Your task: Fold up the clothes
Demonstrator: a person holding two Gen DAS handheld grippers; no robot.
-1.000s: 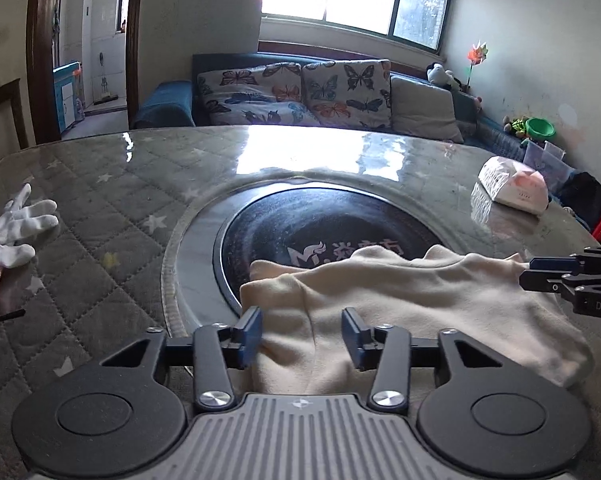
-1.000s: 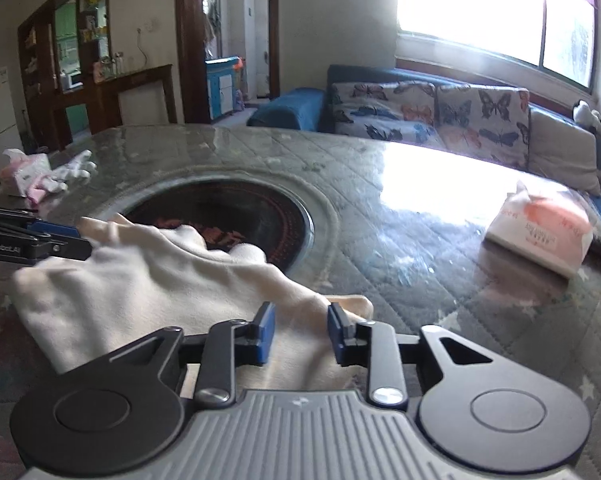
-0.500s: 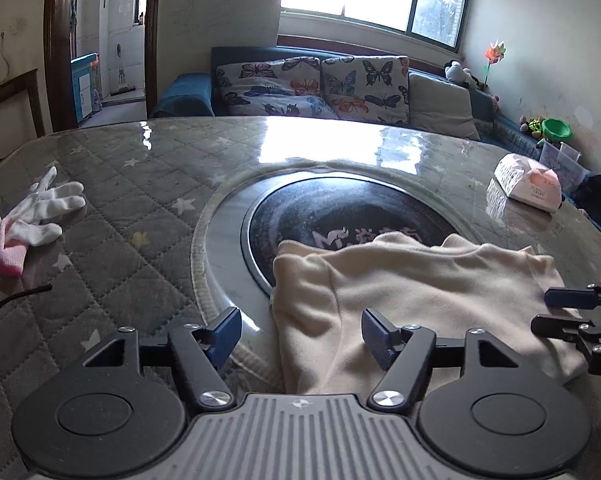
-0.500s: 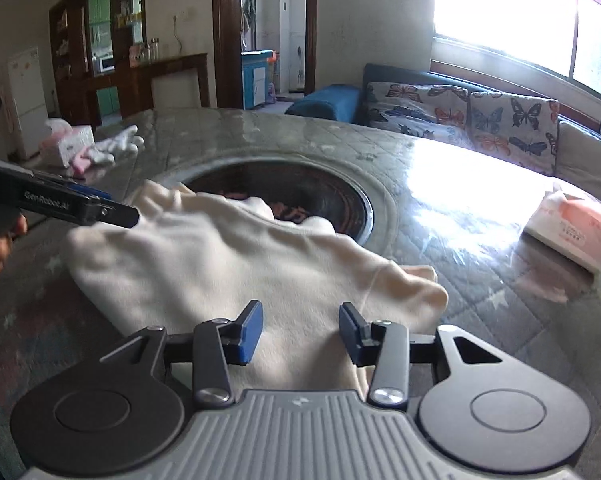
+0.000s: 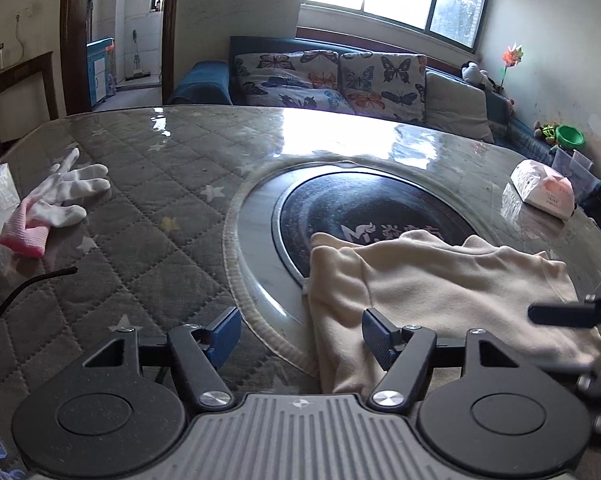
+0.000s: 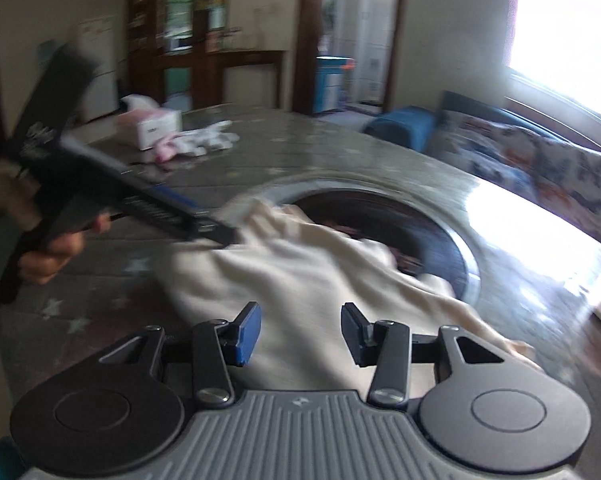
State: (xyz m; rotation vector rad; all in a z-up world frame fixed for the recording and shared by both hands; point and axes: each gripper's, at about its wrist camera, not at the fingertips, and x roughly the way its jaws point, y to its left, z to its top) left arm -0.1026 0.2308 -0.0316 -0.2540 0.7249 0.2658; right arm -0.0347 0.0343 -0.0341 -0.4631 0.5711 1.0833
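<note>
I see my left gripper (image 5: 298,336) jaws spread wide, empty; cream garment (image 5: 440,292) lies on table (image 5: 148,240) ahead, under right-hand jaw. Right gripper (image 6: 300,330) jaws apart, empty, garment directly ahead.

Bare quilted table (image 5: 148,248) left of garment (image 5: 440,280) (white gloves (image 5: 66,194) beyond)

Only readable thing is a big white "M" logo on the black round insert (image 5: 364,216) in the table's middle, with blurry characters at its 3 o'clock. Gripper lettering's too smeared.
</note>
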